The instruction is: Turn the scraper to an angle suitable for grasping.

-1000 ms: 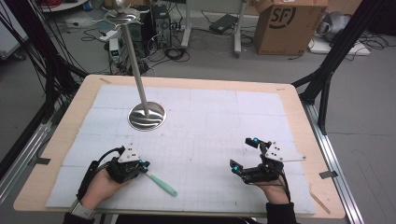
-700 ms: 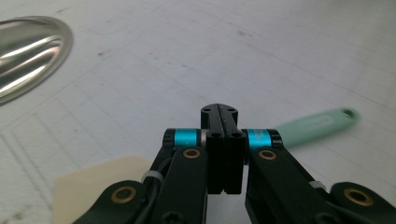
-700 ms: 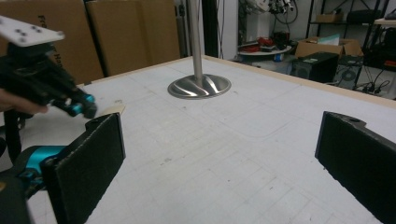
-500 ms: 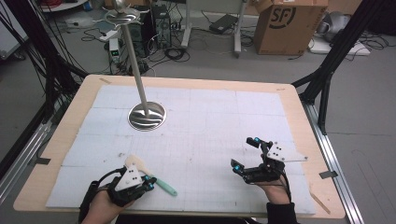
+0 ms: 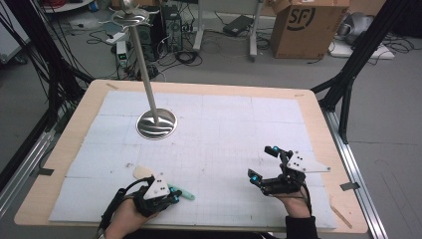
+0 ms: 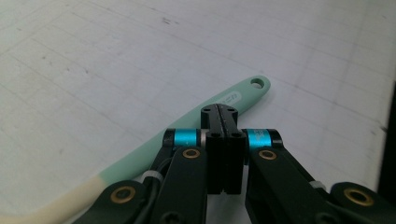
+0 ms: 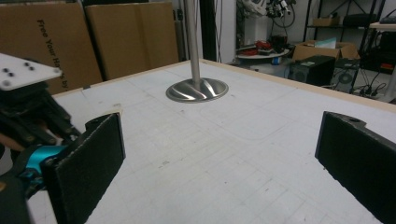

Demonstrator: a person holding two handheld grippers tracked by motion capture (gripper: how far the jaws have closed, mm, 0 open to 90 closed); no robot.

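A spatula with a mint-green handle [image 5: 185,194] and a cream head [image 5: 141,173] lies flat on the white mat near the front left. My left gripper [image 5: 170,195] rests right over its handle with the jaws pressed together and nothing between them. In the left gripper view the handle [image 6: 154,154] runs slantwise under the shut left gripper [image 6: 223,112], its hole end beyond the tips. My right gripper [image 5: 262,163] stands open at the front right with nothing between its pads [image 7: 93,154]. It faces the left gripper [image 7: 28,116].
A metal stand with a round base [image 5: 156,123] and a tall slanted pole [image 5: 143,69] stands at the back left of the mat. Wooden table edges [image 5: 348,219] frame the mat. Cardboard boxes [image 5: 303,27] and cables lie on the floor beyond.
My left hand drew back toward the front edge and turned, uncovering the spatula's cream head. The spatula shifted slightly. The right gripper held still.
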